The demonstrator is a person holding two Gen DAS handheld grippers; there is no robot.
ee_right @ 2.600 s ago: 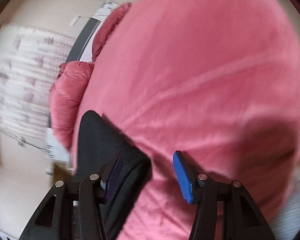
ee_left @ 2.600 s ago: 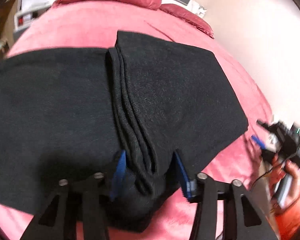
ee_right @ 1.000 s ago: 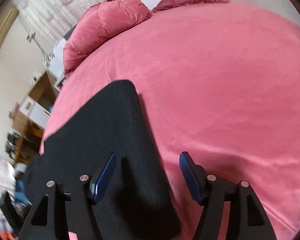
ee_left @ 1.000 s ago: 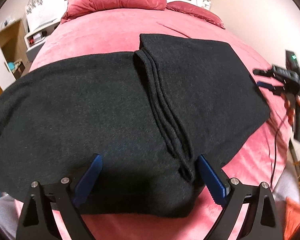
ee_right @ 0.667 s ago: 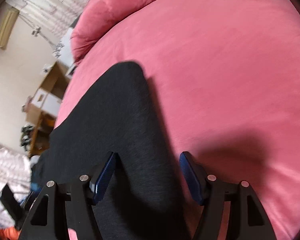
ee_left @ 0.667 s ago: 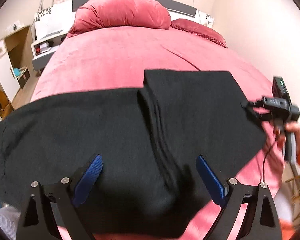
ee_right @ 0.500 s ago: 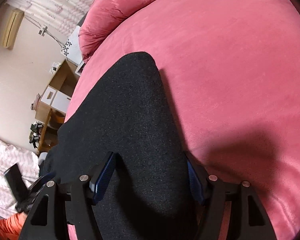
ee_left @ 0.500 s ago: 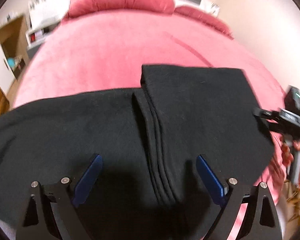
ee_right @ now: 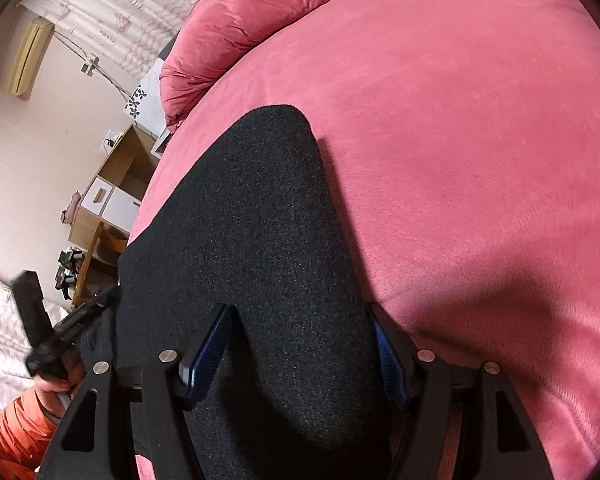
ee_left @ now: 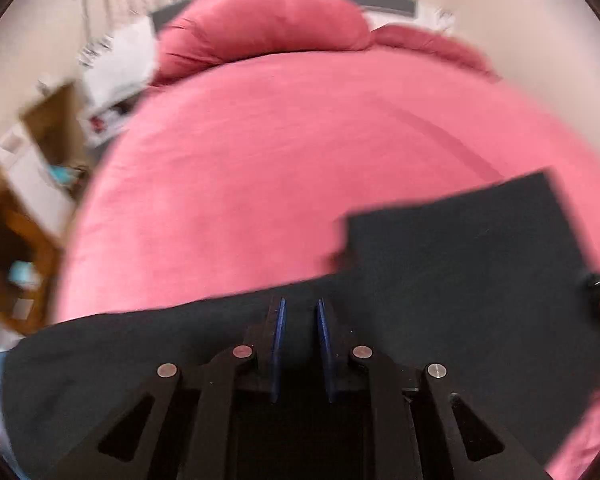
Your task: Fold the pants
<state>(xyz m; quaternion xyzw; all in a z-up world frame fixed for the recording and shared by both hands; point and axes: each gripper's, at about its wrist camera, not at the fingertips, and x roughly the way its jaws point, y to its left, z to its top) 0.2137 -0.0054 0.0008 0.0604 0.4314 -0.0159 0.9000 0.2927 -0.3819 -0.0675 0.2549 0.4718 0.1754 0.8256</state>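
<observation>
Black pants (ee_left: 460, 260) lie across a pink bed, with a folded, thicker part at the right. My left gripper (ee_left: 300, 308) sits at the far edge of the flat single layer. Its jaws are closing to a narrow slit, and black cloth fills the gap between the blue pads (ee_left: 278, 340). In the right wrist view the folded pants (ee_right: 252, 208) run away from me. My right gripper (ee_right: 299, 312) is open wide and straddles that folded stack, one finger on each side. The left gripper (ee_right: 72, 328) shows there at the left edge, held by a hand.
The pink bed cover (ee_left: 260, 160) stretches beyond the pants to two pink pillows (ee_left: 268, 28) at the headboard. Wooden shelves and a desk (ee_right: 112, 200) stand left of the bed. An orange sleeve (ee_right: 8, 436) is at the lower left.
The left gripper's jaws went from wide apart to nearly together, and it slid left off the folded ridge toward the pants' far edge. The right gripper sank slightly over the folded stack.
</observation>
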